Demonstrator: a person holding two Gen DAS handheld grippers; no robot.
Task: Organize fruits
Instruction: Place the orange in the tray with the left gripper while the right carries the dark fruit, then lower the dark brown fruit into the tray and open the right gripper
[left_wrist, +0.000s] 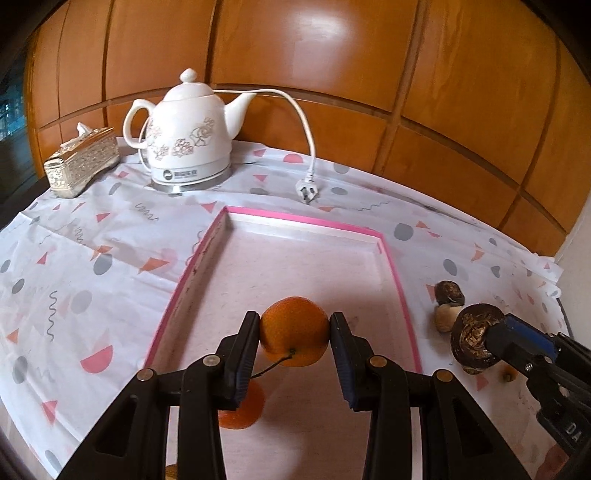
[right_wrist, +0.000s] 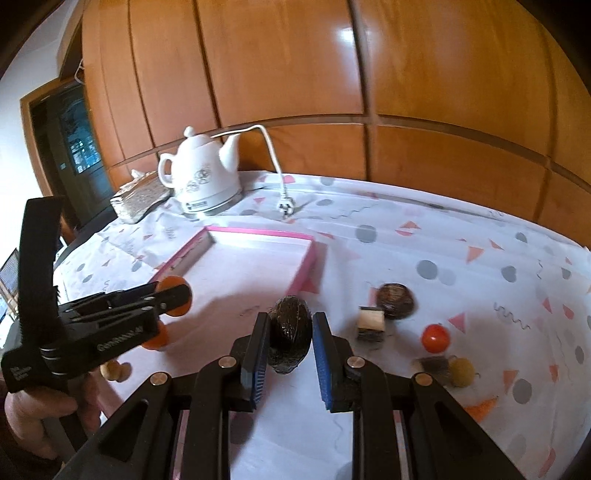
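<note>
Both jaws are closed on fruit: the left gripper (left_wrist: 294, 334) clamps an orange (left_wrist: 294, 331) between its pads above the near half of the pink-rimmed tray (left_wrist: 303, 220), and the right gripper (right_wrist: 287, 341) pinches a dark brown, oval fruit (right_wrist: 290, 334) over the tray's near right corner.

Risks, as I judge them: the orange is round and lightly dimpled, held only at its widest points, so a tilt or bump could let it roll out and drop onto a second orange (left_wrist: 240, 408) already lying in the tray below. The dark fruit looks rough and fibrous, which should help the grip, but it sits near the pad tips and could twist free. With both grippers close together at the tray's near end, they could knock each other.

Outside the tray's right edge, on the thin, creased patterned tablecloth (right_wrist: 461, 236), wait another dark round piece (right_wrist: 395, 301), a pale cut chunk (right_wrist: 371, 321), a glossy red tomato-like fruit (right_wrist: 436, 338) and a small yellow one (right_wrist: 461, 372). A smooth ceramic kettle (left_wrist: 190, 136) stands toward the far left corner.
</note>
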